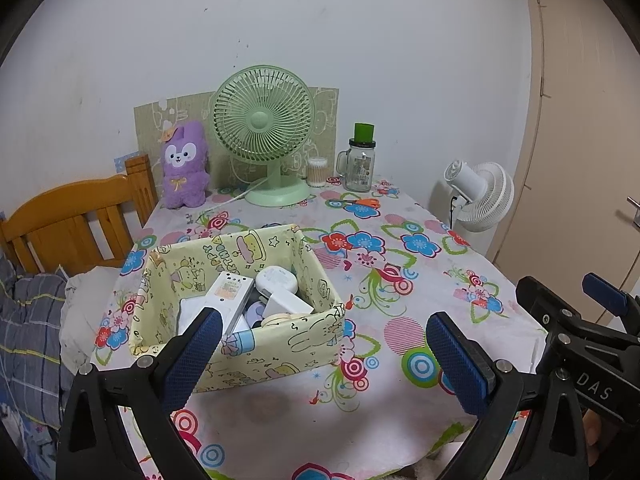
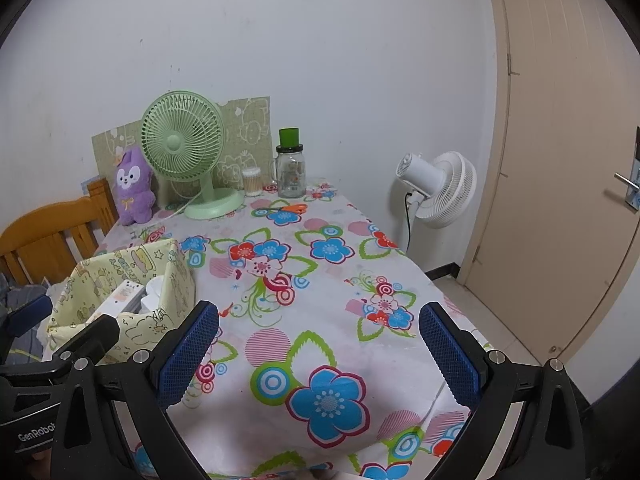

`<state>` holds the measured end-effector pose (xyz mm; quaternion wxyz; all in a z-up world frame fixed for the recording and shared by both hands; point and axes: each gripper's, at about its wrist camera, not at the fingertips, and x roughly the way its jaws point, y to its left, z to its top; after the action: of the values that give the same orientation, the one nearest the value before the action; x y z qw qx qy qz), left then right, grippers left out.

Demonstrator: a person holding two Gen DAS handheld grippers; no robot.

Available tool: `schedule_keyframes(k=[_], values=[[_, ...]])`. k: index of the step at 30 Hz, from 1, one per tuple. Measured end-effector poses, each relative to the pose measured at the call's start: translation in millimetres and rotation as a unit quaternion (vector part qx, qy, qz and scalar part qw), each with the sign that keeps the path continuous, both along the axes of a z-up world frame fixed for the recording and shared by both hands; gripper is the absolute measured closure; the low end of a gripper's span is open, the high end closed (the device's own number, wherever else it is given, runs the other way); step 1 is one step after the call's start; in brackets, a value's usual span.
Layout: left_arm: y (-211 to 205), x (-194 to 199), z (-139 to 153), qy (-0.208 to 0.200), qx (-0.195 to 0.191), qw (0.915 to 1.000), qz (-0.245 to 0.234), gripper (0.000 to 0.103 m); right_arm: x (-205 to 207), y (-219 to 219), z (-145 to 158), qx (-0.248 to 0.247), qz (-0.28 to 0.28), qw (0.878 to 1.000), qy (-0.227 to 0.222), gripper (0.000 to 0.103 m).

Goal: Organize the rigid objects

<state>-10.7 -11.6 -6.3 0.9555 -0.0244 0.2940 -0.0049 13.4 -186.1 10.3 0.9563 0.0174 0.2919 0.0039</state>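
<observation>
- Nearest us in the left wrist view, our left tongs (image 1: 324, 354) stand spread wide, pinching nothing, with the blue pads hanging over the near edge of the worktop (image 1: 420, 304).
- Our right tongs (image 2: 318, 346) are spread just as wide and hold nothing; between their fingers we see only flowered tablecloth.
- At the right edge of the left wrist view, the right tongs show beside ours, apart from them.
- Just beyond our left fingertip (image 1: 200, 340) sits the yellow cartoon-print box (image 1: 280, 354), open at the top, on the left part of the worktop.
- Inside the box lie the rigid things: a long white device with a label (image 1: 230, 296), a round white gadget (image 1: 276, 280) leaning against it, and something pale purple (image 1: 256, 314) beneath, though we cannot tell what that is, as it is mostly covered.
- Along the back of the worktop, against the wall, stand a purple plush toy (image 1: 184, 166), a green desk fan (image 1: 264, 132), a small jar of cotton swabs (image 1: 316, 172) and a glass mug jar with a green top (image 1: 361, 160).
- Orange-handled scissors (image 1: 356, 202) lie flat just in front of the glass jar, well apart from the box.
- Off the worktop we see a white floor fan (image 2: 438, 188) near a beige door (image 2: 560, 160), and a wooden bedhead (image 1: 72, 220) to the left.
</observation>
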Motion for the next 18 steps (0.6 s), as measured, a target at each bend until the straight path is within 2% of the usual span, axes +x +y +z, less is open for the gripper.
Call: schedule_keyframes(k=[18], values=[[2.9,-2.3,0.2,-0.001,-0.001,1.0,0.003,0.0,-3.1,1.2,-0.2,-0.005,-0.001,1.0,-0.005,0.002]])
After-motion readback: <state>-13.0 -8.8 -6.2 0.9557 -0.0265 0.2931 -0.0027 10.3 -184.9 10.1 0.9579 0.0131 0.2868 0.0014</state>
